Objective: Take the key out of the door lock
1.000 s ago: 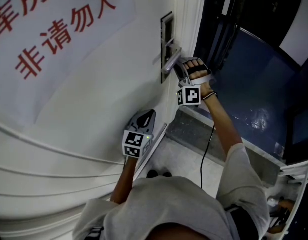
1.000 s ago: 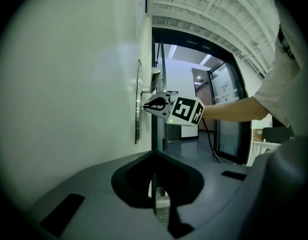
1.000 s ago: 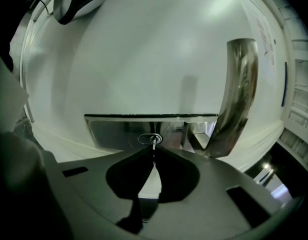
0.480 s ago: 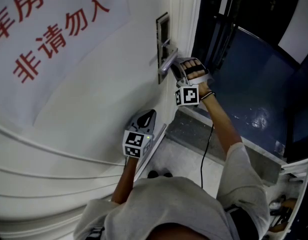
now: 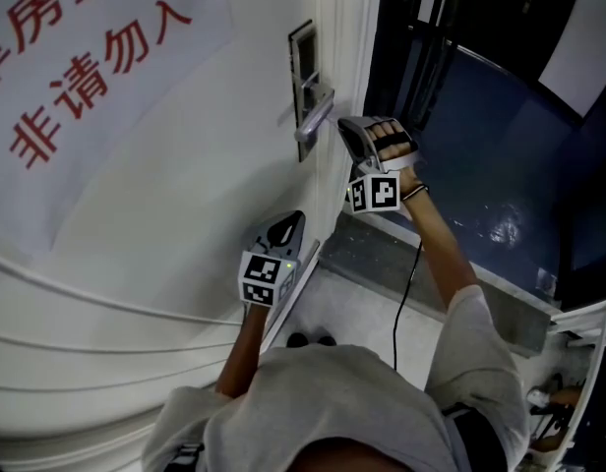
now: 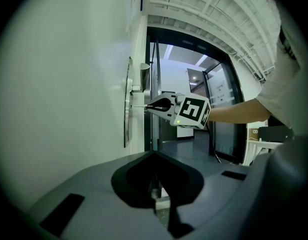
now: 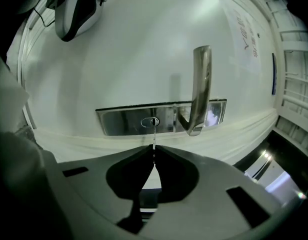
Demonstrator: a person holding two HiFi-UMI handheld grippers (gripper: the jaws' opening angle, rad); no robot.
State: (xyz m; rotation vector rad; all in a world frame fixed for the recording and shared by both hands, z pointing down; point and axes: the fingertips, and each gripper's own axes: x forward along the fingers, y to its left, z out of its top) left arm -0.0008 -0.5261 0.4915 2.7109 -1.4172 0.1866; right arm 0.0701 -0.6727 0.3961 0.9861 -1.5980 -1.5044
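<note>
On the big white door (image 5: 185,195) with red writing (image 5: 77,87), a long shiny silver lock plate (image 7: 129,120) holds a small round keyhole (image 7: 150,122) and a silver lever handle (image 7: 201,84). Right in front of the keyhole is the right gripper (image 7: 154,152), a grey two-jaw tool held in the person's right hand (image 5: 390,141). Its jaws are pressed tight together on a thin silver key (image 7: 154,134). The key sticks straight out from the jaw tips, and its far end reaches the keyhole; I cannot tell if that end is inside the hole or just touching it. Lower down, the grey left gripper (image 6: 154,153) is near the door, well apart from the lock plate. Its jaws are closed together with nothing between them
</note>
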